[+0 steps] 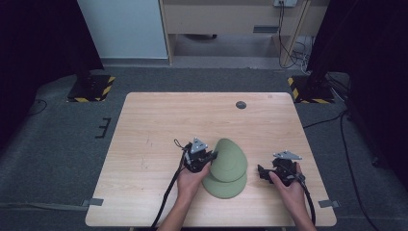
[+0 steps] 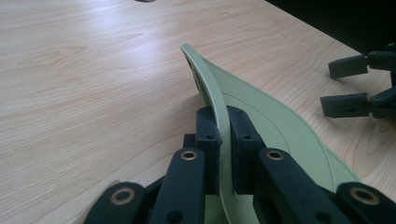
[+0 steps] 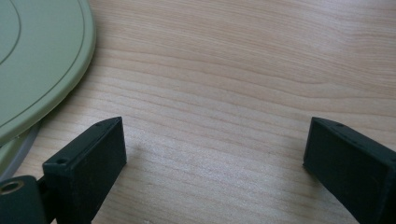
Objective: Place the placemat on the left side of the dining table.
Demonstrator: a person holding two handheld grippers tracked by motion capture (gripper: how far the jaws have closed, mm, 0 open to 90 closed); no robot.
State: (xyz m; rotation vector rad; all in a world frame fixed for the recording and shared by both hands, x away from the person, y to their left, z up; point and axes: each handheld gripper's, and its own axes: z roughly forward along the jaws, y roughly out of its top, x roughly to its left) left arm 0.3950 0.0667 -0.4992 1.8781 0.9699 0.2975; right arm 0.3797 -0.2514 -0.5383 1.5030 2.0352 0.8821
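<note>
Two pale green plates lie near the front middle of the wooden table (image 1: 159, 125). The upper plate (image 1: 231, 156) is tilted, its left edge raised off the lower plate (image 1: 225, 187). My left gripper (image 1: 211, 156) is shut on that raised rim; in the left gripper view both pads of the left gripper (image 2: 223, 135) press on the thin edge of the upper plate (image 2: 271, 121). My right gripper (image 1: 261, 173) rests to the right of the plates, open and holding nothing. In the right gripper view the right gripper (image 3: 215, 154) frames bare wood, with the upper plate (image 3: 37, 56) at upper left.
A small dark round disc (image 1: 241, 104) sits on the far side of the table. The open right gripper (image 2: 343, 86) shows at the right of the left gripper view. Two stand bases with yellow-black stripes (image 1: 91, 89) sit on the floor beyond the table.
</note>
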